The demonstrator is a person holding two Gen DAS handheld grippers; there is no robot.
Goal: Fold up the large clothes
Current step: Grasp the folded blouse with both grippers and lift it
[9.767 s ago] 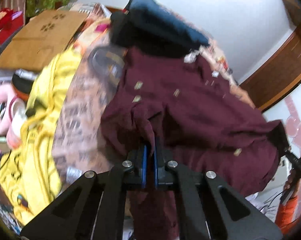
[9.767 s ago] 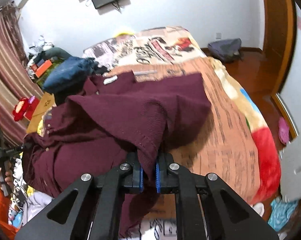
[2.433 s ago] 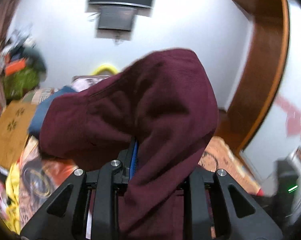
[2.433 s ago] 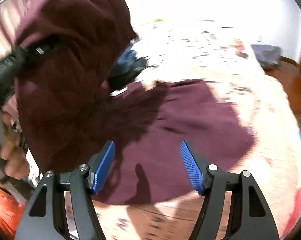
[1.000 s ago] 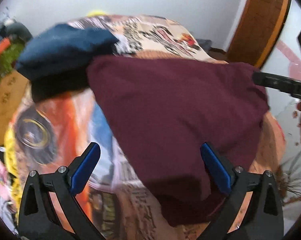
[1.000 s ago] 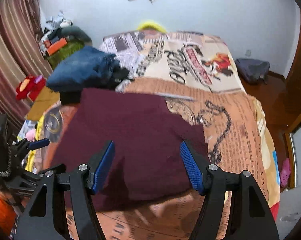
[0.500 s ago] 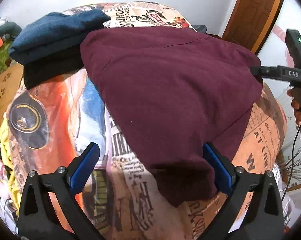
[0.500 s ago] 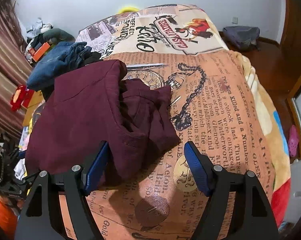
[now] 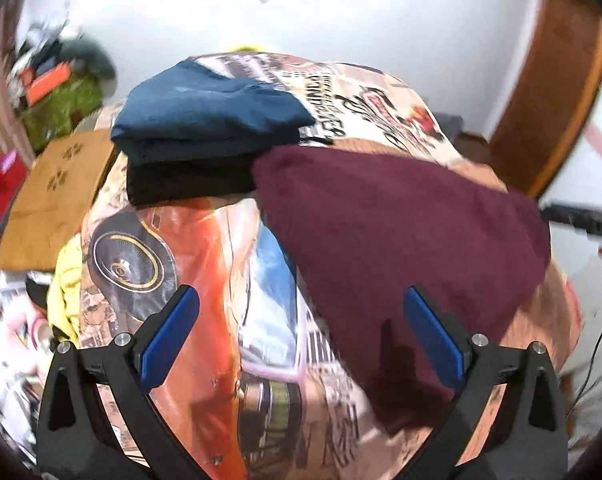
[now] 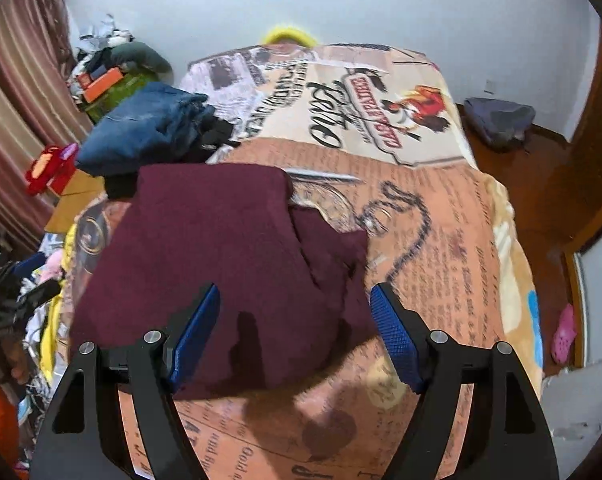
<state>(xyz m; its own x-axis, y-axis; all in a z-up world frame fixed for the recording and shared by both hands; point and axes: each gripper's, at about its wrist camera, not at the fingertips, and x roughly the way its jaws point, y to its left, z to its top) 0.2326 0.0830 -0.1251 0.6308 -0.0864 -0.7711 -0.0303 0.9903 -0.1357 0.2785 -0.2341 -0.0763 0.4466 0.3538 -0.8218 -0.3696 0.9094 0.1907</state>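
**Maroon bundle lies folded, loose flap toward the right gripper**

Maroon corduroy-like cloth, the folded garment, rests on the printed bedspread, its far corner just beside the stack of folded blue and black clothes. Both grippers hang above its near edge and hold nothing. The right gripper has just been opening its jaws; they stand wide, with the near edge of the garment showing between the blue pads below, untouched. The left gripper is spread as wide, with bare bedspread under its left finger and the garment's near corner by its right one.

In the right wrist view the bundle's long axis runs from the near edge away toward the stack. One loose flap sticks out on the bundle's right side, ahead of the right pad. By my judgement the right hand is the nearer one to tuck that flap in; the left is better placed to steady the left edge.
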